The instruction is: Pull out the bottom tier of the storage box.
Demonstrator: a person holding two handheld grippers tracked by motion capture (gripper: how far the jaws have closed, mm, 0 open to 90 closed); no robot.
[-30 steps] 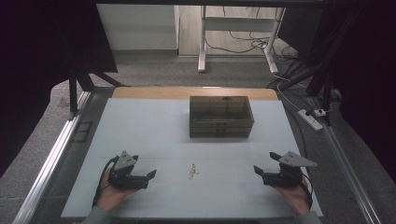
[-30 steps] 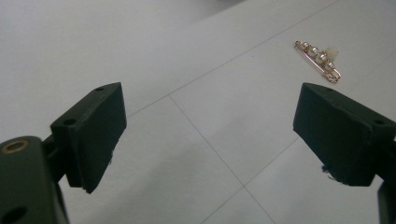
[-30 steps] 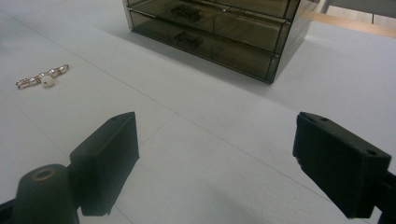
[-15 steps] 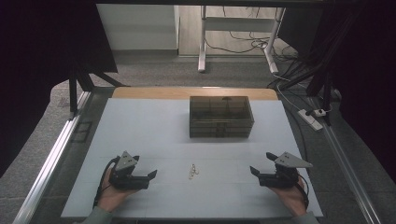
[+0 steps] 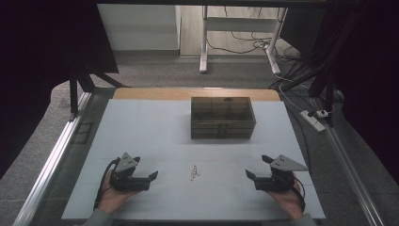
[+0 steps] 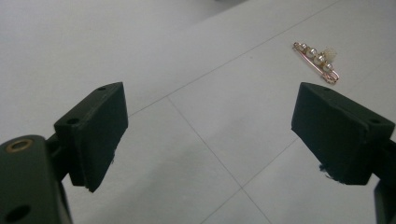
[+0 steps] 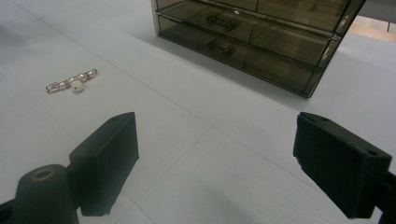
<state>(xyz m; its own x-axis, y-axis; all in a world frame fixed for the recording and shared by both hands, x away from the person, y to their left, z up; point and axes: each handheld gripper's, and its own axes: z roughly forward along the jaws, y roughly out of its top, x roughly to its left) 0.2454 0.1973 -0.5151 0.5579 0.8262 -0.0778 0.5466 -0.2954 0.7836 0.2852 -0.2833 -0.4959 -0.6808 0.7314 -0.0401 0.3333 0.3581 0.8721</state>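
Brooch pin [image 5: 194,172] is seen flat on tabletop [image 5: 141,132], between left hand-held gripper [image 5: 149,178] and right hand-held gripper [image 5: 250,177], apart from both; jaws of each held wide apart. Risk: thin pin could be skidded or flipped if approached too flat, w/ pearls slipping off pads.

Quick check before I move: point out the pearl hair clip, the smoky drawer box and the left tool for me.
pearl hair clip [image 6: 316,60]: left gripper view, on its row of pearls.
smoky drawer box [image 5: 222,117]: high view, on its top panel.
left tool [image 5: 151,177]: high view, midway between its open jaws.
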